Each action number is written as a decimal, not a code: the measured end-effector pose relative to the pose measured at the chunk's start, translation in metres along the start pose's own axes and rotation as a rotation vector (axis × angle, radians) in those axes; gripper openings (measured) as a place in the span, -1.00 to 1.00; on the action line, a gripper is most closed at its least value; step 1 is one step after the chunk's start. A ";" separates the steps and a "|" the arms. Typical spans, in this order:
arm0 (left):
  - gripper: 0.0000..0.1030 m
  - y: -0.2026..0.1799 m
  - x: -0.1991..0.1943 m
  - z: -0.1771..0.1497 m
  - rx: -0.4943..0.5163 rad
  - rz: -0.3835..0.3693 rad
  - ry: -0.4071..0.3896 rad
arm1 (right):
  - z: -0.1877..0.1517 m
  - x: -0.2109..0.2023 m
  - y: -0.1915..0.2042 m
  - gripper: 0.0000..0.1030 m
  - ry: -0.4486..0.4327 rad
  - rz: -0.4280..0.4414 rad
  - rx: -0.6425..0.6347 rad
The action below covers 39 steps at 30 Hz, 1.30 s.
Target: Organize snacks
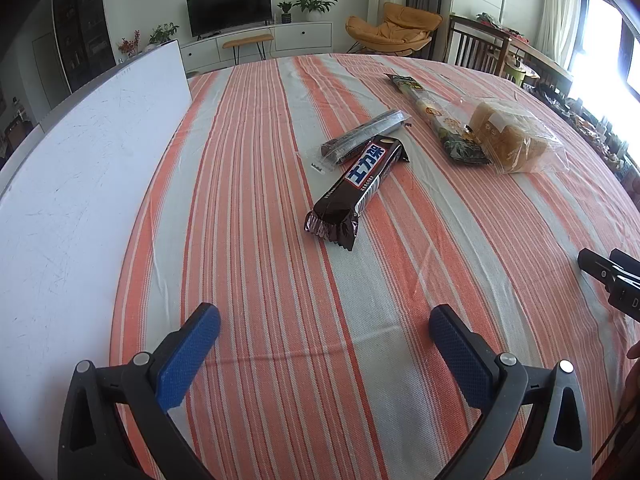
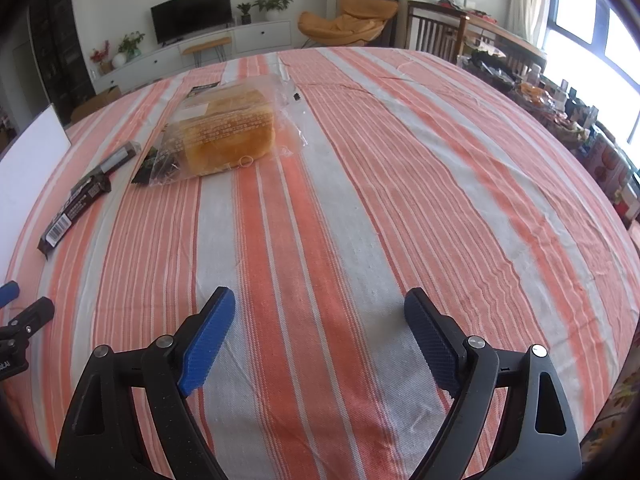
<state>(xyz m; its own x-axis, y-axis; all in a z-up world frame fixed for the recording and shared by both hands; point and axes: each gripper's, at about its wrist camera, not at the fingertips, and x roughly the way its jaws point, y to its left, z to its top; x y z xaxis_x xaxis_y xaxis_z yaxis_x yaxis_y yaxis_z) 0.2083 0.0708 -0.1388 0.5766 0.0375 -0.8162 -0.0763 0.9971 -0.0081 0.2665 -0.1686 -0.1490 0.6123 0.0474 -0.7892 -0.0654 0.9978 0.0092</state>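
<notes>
On the striped tablecloth (image 1: 280,280) lie several snacks. A dark brown chocolate bar pack (image 1: 356,188) lies ahead of my left gripper (image 1: 324,324), which is open and empty. A clear-wrapped dark bar (image 1: 364,136) rests behind it. Further right lie a long green snack pack (image 1: 436,116) and a bagged bread loaf (image 1: 512,140). In the right wrist view the loaf (image 2: 228,132) sits far ahead to the left, the chocolate pack (image 2: 76,204) at far left. My right gripper (image 2: 320,308) is open and empty.
A white board (image 1: 80,184) lies along the table's left side, also in the right wrist view (image 2: 28,160). The right gripper's body (image 1: 612,280) shows at the left view's right edge. Chairs and a cluttered table (image 2: 560,92) stand beyond the far right edge.
</notes>
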 end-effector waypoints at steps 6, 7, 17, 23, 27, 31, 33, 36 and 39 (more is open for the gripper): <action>0.99 0.000 0.001 0.024 -0.009 -0.039 0.040 | 0.000 0.000 0.000 0.75 0.000 0.002 0.000; 0.99 -0.001 -0.001 0.032 -0.013 -0.041 0.025 | 0.000 0.001 0.000 0.75 0.001 0.003 0.000; -0.12 -0.017 0.042 0.090 0.035 -0.024 0.096 | 0.000 0.001 0.000 0.75 0.001 0.003 0.000; -0.66 -0.022 0.018 0.058 0.043 -0.011 0.080 | 0.000 0.000 0.000 0.76 0.001 0.003 0.000; -0.66 -0.012 -0.014 0.016 -0.025 -0.048 0.097 | 0.000 0.000 0.000 0.76 0.001 0.004 0.000; -0.51 -0.007 -0.038 -0.019 -0.043 -0.066 0.080 | 0.000 0.000 0.000 0.76 0.001 0.003 0.000; 0.11 -0.008 -0.040 -0.023 -0.026 -0.057 0.064 | 0.000 0.000 0.000 0.76 0.001 0.003 0.000; 0.69 -0.008 -0.036 -0.020 -0.005 -0.008 0.015 | 0.000 0.000 0.000 0.76 0.001 0.004 0.000; 0.69 -0.004 -0.019 -0.011 0.001 0.030 0.035 | 0.000 0.000 0.000 0.76 0.001 0.004 0.000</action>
<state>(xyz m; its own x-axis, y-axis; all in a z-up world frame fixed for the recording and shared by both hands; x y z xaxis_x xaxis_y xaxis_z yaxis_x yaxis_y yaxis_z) 0.1884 0.0649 -0.1297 0.5454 0.0646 -0.8357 -0.0917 0.9956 0.0171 0.2666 -0.1687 -0.1493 0.6113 0.0514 -0.7898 -0.0678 0.9976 0.0124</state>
